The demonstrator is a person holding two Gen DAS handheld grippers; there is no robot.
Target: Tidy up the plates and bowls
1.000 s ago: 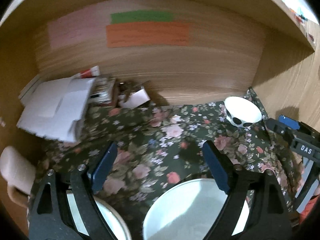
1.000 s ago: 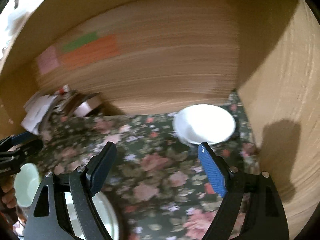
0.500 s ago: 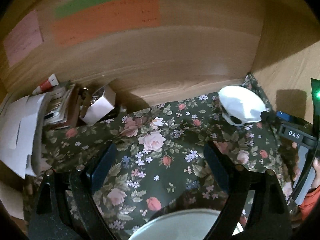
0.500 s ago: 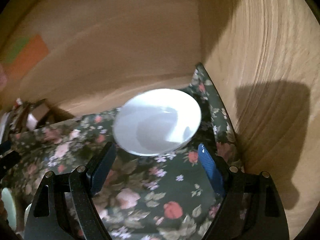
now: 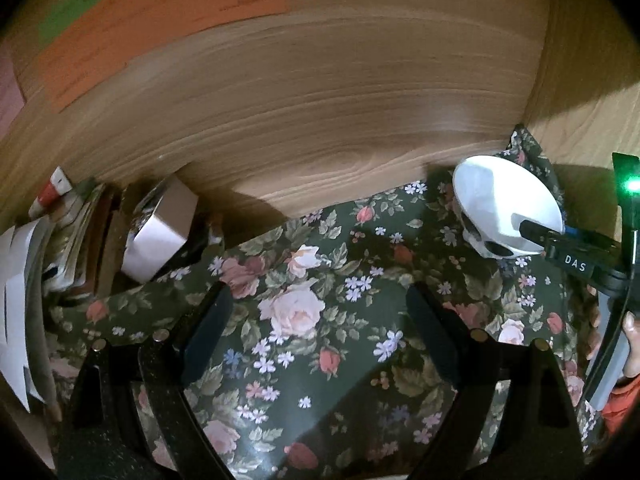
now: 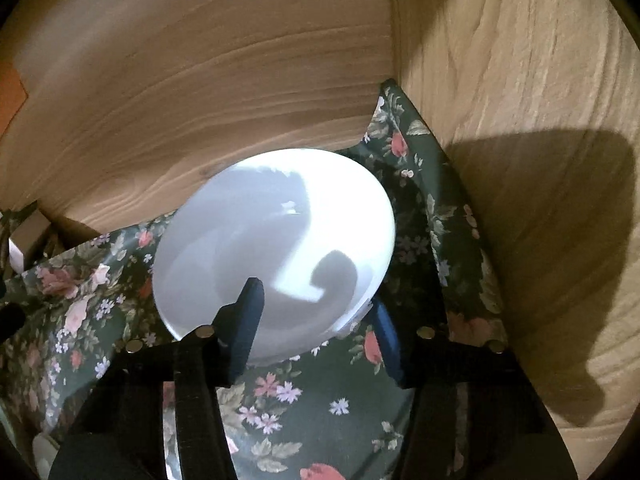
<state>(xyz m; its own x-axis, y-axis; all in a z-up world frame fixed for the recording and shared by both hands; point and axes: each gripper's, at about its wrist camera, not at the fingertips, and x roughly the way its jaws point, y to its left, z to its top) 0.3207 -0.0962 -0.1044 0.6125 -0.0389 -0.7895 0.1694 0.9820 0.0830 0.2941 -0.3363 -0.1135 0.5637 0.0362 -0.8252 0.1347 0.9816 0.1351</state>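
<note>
A white bowl (image 6: pixel 276 248) with dark spots on its outside sits in the back right corner of the floral cloth (image 6: pixel 304 408); it also shows in the left wrist view (image 5: pixel 500 208). My right gripper (image 6: pixel 316 308) is open and straddles the bowl's near rim: the left finger (image 6: pixel 248 316) is inside the bowl, the right finger (image 6: pixel 386 340) outside. In the left wrist view the right gripper (image 5: pixel 560 240) reaches the bowl's rim. My left gripper (image 5: pixel 316 320) is open and empty over the middle of the cloth (image 5: pixel 320 280).
Wooden back wall (image 5: pixel 320 100) and right side wall (image 6: pixel 520 160) close the corner. A small cardboard box (image 5: pixel 160 232) and a stack of papers and books (image 5: pixel 60 248) lie at the back left. Orange and green paper notes (image 5: pixel 160 12) hang on the back wall.
My right gripper moved forward to the bowl and now straddles its rim. My left gripper moved forward; the two white dishes near its fingers have left view.
</note>
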